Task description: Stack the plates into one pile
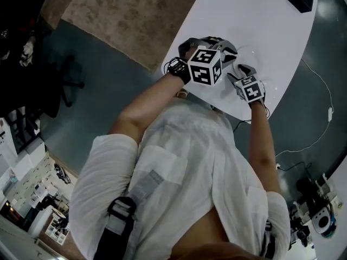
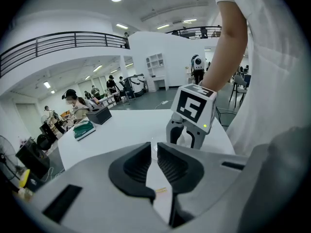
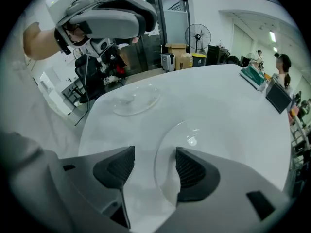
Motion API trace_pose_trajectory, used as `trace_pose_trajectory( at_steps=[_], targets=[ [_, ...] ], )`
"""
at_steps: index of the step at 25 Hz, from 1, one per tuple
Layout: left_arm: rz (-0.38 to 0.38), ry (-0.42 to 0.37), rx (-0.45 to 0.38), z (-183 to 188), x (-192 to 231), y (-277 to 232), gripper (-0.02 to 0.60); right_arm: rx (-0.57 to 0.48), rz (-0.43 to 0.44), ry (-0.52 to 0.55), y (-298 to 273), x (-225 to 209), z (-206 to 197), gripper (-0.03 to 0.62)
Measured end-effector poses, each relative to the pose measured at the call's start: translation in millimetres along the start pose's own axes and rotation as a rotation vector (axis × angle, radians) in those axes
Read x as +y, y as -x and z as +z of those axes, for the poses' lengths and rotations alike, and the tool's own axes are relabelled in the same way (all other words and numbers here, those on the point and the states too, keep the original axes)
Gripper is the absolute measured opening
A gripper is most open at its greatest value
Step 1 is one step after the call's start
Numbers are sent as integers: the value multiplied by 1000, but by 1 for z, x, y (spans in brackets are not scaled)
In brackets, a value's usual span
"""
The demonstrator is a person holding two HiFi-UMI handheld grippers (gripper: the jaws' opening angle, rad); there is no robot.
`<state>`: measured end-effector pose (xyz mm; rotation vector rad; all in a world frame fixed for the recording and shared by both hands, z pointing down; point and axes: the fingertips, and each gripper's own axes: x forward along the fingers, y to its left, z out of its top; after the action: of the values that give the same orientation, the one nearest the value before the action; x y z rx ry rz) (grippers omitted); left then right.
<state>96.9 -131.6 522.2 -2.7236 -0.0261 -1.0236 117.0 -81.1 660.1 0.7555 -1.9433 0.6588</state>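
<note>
**Head view.** The person (image 1: 179, 161) leans over the white table (image 1: 255, 20), with both bare forearms stretched to its near edge. The left gripper (image 1: 211, 43) and the right gripper (image 1: 243, 70) sit close together, both tilted down at the tabletop. The left one reaches a little farther in. Their marker cubes cover most of the jaws. Whatever lies under them is lost against the white top.

**Left gripper view.** The left gripper's jaws are almost together. Only a thin slit is left between the pads, and bare table shows through it; nothing is pressed between them. A faint glassy edge just past the tips is too dim to be sure of. The right gripper stands just beyond, slightly to the right, pointing steeply down, with its arm coming in from the upper right.

**Right gripper view.** The right gripper's jaws stand wide apart and hold nothing. The near plate (image 3: 199, 135) is round clear glass and lies flat on the table. Its left rim curves through the gap between the jaws, and its near part passes behind the right jaw. I cannot tell whether the two touch. The far plate (image 3: 133, 100) is also clear and flat. It lies farther off to the left, well apart from the near plate and close to the table's left edge. The left gripper is raised at the far left, and the left hand (image 3: 36, 39) is partly cut off by the edge of the view. Both plates show only as rims and glints.
</note>
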Motion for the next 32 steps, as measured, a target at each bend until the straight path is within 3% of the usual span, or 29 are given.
trace_pose_trajectory(
  at_steps=[10,14,32],
  targets=[
    [-43,-24,0,-10,-21,10,35,-1,35,-5,-6,56,-7,281],
    [-42,-1,11,-14,-34,11,38,-3,61,6,-6,74,-12,279],
    [70,291,121,-43,-118,10,71,-5,213,199,0,142,-38,273]
  ],
)
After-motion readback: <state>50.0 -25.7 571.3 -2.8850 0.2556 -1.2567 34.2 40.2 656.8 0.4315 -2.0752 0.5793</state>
